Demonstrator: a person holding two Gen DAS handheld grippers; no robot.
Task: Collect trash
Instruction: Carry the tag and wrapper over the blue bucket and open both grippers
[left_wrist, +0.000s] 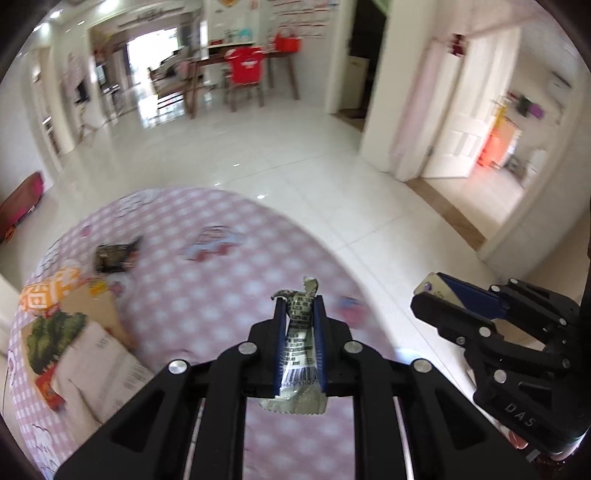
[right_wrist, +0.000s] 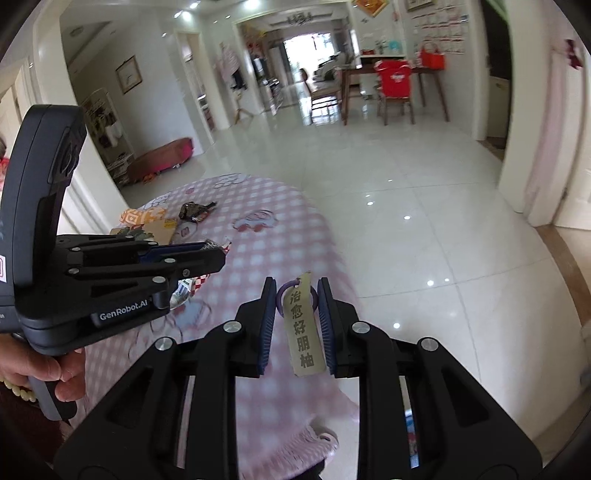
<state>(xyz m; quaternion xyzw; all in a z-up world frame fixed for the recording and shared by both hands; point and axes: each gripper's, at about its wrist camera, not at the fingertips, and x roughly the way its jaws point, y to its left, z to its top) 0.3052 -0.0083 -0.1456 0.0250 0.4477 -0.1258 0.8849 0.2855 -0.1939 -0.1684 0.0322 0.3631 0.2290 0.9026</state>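
My left gripper (left_wrist: 300, 301) is shut on a crumpled silver wrapper (left_wrist: 300, 332) with a barcode, held above the pink checked table (left_wrist: 221, 280). It shows from the side in the right wrist view (right_wrist: 216, 254). My right gripper (right_wrist: 296, 291) holds a beige paper tag (right_wrist: 303, 328) with a purple ring and Chinese characters; the tag lies against the right finger and a gap shows at the left finger. It shows in the left wrist view (left_wrist: 430, 288). On the table lie a dark wrapper (left_wrist: 112, 254), an orange packet (left_wrist: 48, 291) and cardboard pieces (left_wrist: 92, 354).
The table's right edge drops to a glossy white tile floor (left_wrist: 314, 158). A dining table and a chair with a red shirt (left_wrist: 245, 66) stand far back. A doorway (left_wrist: 509, 147) opens at the right. A pink bench (right_wrist: 162, 157) sits by the left wall.
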